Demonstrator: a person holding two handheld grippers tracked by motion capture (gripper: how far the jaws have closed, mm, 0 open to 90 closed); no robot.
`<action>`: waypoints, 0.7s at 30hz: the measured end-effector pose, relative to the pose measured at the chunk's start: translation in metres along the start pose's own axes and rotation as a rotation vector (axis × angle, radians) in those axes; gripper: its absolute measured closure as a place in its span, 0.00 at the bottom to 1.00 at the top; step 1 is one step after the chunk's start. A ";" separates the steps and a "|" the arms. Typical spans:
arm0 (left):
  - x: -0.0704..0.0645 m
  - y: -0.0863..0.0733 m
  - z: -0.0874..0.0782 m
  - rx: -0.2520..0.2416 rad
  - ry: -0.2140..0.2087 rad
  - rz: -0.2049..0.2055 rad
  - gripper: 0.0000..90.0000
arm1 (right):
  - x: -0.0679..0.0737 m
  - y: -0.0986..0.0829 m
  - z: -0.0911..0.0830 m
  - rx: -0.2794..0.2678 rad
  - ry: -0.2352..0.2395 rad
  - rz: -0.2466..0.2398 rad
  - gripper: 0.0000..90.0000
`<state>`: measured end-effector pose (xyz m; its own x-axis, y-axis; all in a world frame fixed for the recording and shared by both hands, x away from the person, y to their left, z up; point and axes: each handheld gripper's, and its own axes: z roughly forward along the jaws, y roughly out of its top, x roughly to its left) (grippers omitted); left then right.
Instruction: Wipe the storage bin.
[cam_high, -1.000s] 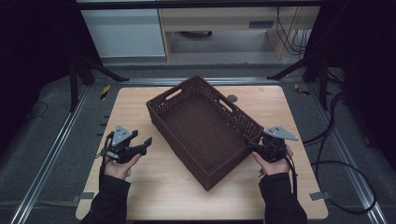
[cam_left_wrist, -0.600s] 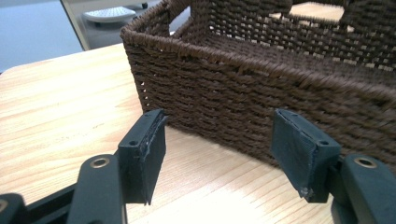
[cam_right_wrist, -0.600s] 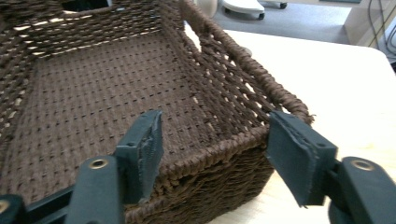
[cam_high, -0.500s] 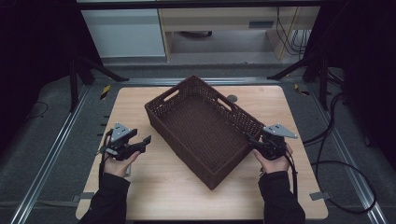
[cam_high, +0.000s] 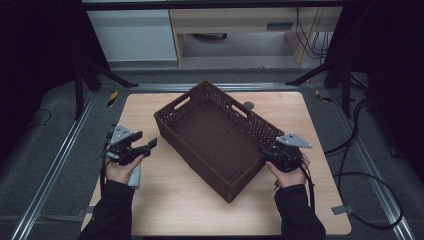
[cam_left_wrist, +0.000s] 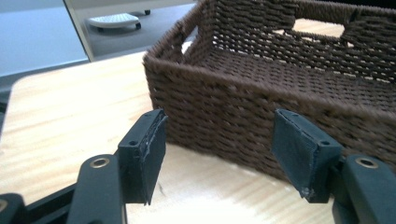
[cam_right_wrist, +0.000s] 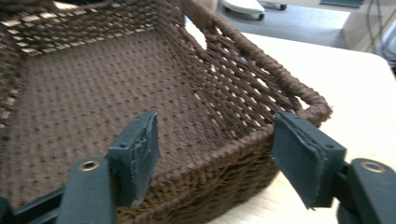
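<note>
Here, on the left side of the light wooden tabletop (cam_high: 175, 200), a hand (cam_high: 121, 170) holds the left hand-held gripper (cam_high: 143, 147), which sits low near the tabletop's left edge. Its two black jaws are spread wide apart and hold nothing. In the left gripper view this left hand-held gripper (cam_left_wrist: 219, 154) points at a long side wall of the basket (cam_left_wrist: 261, 93), and the wall stands just past the jaw tips, not touching them. In the middle sits the basket (cam_high: 220, 132), big, brown and woven, with nothing lying on the floor of it that can be seen. It rests flat on the tabletop but is turned at a slant, so one corner points to the far left and one to the near right. It has cut-out handle holes in its walls. A small grey round thing (cam_high: 248, 105) lies on the tabletop just behind the basket. On the right, the other hand (cam_high: 286, 172) holds the right hand-held gripper (cam_high: 263, 151) right at the basket's near right end. In the right gripper view the right hand-held gripper (cam_right_wrist: 215, 149) has its jaws wide apart too, one jaw over the inside of the basket (cam_right_wrist: 93, 88) and one outside it, with the rim between them, not squeezed
</note>
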<state>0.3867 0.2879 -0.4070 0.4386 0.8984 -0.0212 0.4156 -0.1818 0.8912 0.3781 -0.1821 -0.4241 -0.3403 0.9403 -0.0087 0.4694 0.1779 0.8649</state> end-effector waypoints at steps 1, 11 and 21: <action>0.002 0.001 0.001 -0.002 -0.004 -0.006 0.38 | -0.001 0.000 0.001 -0.009 0.001 0.005 0.38; 0.014 0.012 0.019 0.010 0.011 0.001 0.39 | -0.005 0.003 0.006 -0.013 -0.016 -0.018 0.37; 0.023 0.020 0.046 -0.001 0.002 -0.018 0.39 | -0.001 0.002 0.008 -0.007 -0.022 -0.033 0.38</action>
<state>0.4413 0.2864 -0.4105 0.4300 0.9021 -0.0362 0.4226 -0.1657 0.8911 0.3861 -0.1806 -0.4266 -0.3371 0.9402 -0.0483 0.4527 0.2069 0.8674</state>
